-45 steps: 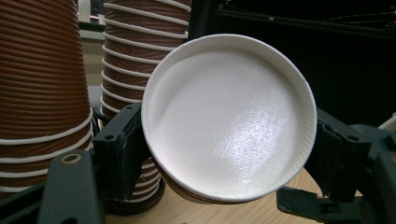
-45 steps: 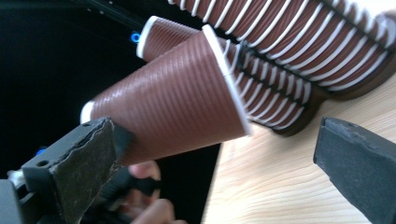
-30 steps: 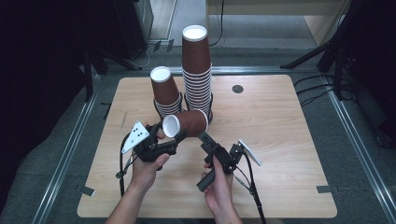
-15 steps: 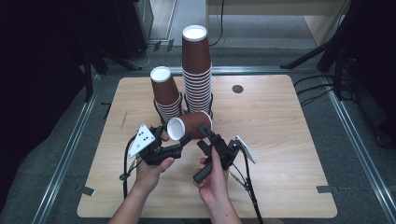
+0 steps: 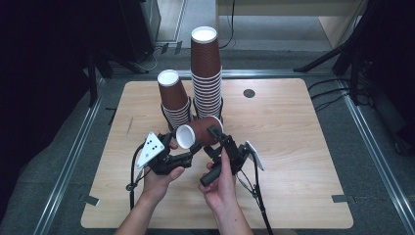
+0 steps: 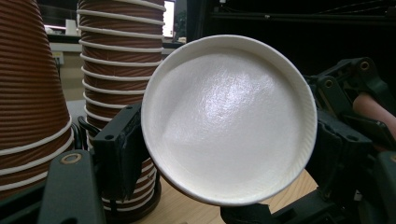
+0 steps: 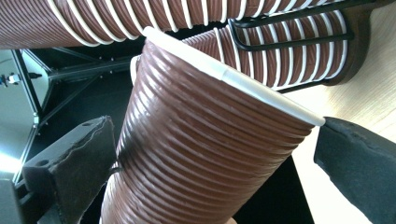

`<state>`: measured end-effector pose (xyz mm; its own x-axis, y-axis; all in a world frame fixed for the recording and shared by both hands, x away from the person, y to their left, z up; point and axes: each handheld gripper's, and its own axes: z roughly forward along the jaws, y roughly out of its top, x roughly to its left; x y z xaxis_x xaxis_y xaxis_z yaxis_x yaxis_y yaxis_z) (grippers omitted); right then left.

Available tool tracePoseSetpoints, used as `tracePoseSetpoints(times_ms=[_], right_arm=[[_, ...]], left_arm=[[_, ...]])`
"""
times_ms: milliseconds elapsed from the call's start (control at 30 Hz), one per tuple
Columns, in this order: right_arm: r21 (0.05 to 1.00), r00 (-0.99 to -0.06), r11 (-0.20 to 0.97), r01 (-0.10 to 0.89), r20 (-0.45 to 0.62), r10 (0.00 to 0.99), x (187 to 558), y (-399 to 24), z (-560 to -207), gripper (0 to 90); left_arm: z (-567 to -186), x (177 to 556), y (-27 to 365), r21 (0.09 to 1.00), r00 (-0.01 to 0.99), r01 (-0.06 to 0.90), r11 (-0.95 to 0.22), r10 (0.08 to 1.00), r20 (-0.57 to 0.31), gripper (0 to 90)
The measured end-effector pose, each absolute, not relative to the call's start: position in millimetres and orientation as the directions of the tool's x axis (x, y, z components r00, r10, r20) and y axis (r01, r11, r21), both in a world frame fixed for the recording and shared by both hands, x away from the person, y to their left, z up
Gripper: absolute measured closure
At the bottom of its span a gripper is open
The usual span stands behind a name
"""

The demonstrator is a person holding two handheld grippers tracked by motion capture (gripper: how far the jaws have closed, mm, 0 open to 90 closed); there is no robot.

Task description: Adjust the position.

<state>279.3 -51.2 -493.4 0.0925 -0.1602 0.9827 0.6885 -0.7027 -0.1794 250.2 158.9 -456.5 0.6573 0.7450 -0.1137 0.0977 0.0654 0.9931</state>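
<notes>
Brown ribbed paper forms the cup point(image 5: 198, 133), a tapered cone with a white rolled rim and a smooth white base. It is held on its side above the table point(image 5: 293, 142), just in front of the tall stack point(image 5: 205, 73) and the short stack point(image 5: 173, 98), each set in a black wire holder. The left gripper point(image 5: 191, 149) is clamped on its base end, the right gripper point(image 5: 215, 137) around its body. Since a second ago, the cup has been shifted slightly toward the right.
</notes>
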Motion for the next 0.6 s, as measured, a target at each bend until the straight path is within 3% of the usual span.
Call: tracePoseSetpoints(times_ms=[600], right_arm=[[-0.229,0.136,-0.685,0.692,0.973,-0.188,292,-49,-492,0.1]], left_arm=[[-461,249,149,0.994,0.674,0.105,-0.007,0.736,-0.066,23.4]])
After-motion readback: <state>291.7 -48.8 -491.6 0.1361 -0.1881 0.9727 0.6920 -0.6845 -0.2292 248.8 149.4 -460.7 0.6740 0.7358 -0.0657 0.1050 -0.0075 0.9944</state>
